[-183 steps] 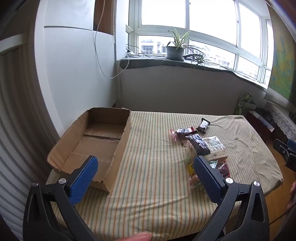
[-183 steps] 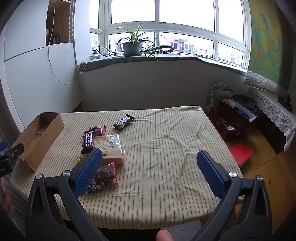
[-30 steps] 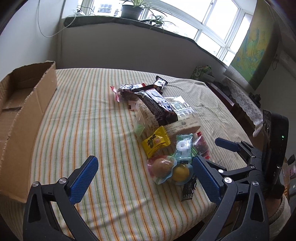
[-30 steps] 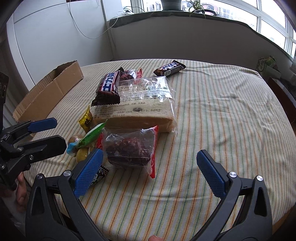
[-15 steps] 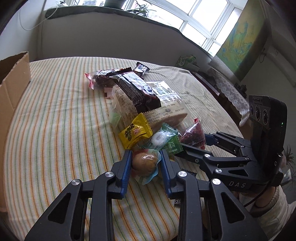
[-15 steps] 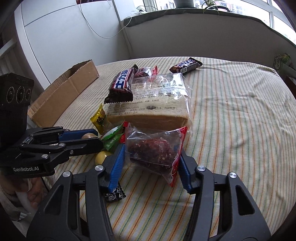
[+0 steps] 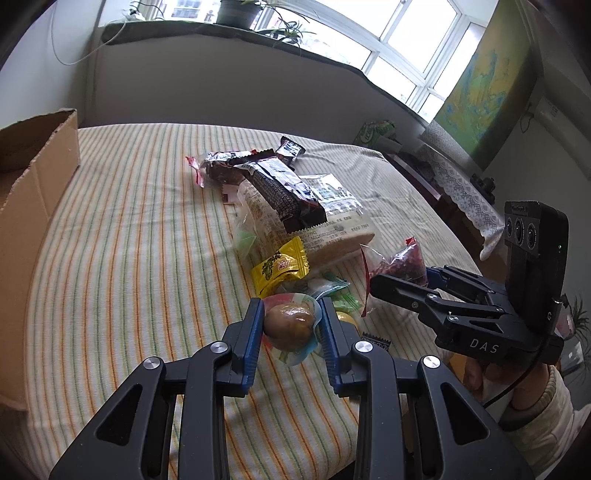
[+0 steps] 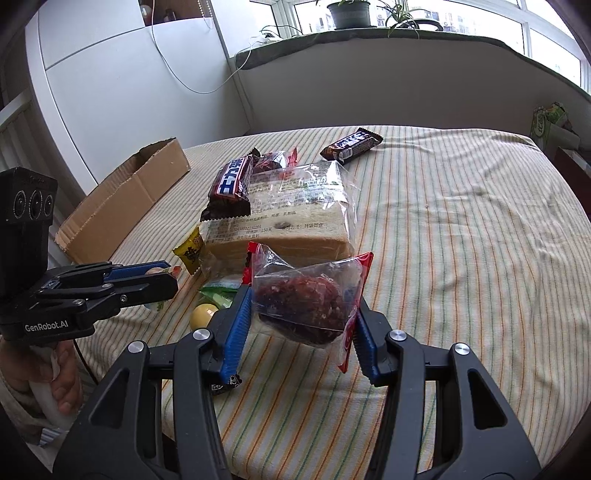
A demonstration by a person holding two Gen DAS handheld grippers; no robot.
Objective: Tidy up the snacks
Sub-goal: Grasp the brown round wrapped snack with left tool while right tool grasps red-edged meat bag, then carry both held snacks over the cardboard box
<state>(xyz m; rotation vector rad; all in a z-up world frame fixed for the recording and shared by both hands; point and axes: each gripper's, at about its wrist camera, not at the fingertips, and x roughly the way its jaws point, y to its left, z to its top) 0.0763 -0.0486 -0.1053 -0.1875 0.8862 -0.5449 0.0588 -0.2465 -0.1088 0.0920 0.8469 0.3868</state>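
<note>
My left gripper [image 7: 291,325] is shut on a brown egg snack in a clear wrapper [image 7: 289,324] and holds it just above the striped cloth. My right gripper [image 8: 301,314] is shut on a clear red-edged bag of dark red dried fruit [image 8: 304,295], lifted off the table. On the table lie a bagged bread loaf [image 8: 291,218], a dark chocolate bar [image 8: 231,186] on top of it, a yellow packet [image 7: 280,266], green packets [image 7: 332,291], a yellow ball snack [image 8: 202,315] and a second bar [image 8: 351,144]. The open cardboard box [image 8: 125,203] stands at the left.
The table with the striped cloth [image 8: 461,229] ends close in front of both grippers. A windowsill with a potted plant [image 8: 349,13] runs behind. A side table with a lace cover [image 7: 465,199] and bags on the floor [image 7: 375,131] stand to the right.
Both grippers, shut on their snacks half a second ago, have lifted them off the table. One second ago both were open above the pile.
</note>
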